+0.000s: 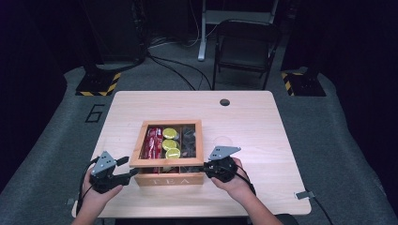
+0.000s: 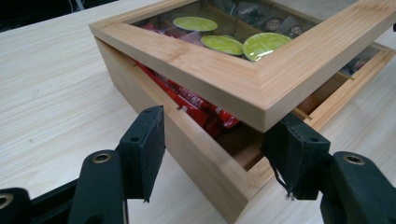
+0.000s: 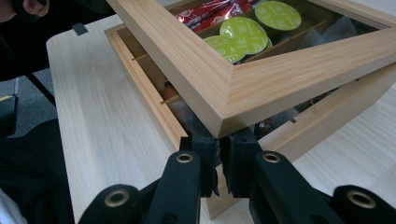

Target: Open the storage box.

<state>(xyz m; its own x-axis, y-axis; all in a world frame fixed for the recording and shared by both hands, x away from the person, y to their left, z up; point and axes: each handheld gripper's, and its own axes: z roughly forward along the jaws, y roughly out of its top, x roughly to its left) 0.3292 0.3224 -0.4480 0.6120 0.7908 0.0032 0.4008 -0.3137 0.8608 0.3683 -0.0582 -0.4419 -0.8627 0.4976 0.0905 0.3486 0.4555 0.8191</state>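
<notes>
Pale wood of the tabletop [image 1: 263,117] carries a tea box [image 1: 167,179] near its front edge. At the box's front corners, the lid [image 1: 166,161] is seen partly raised: the right tongs [image 3: 218,161] are clenched under its corner, while the left tongs [image 2: 212,154] stand released, straddling the other corner. Farther in, green capsules [image 1: 170,143] and red packets [image 1: 153,140] show through the glass. Opening is judged begun, not finished.
</notes>
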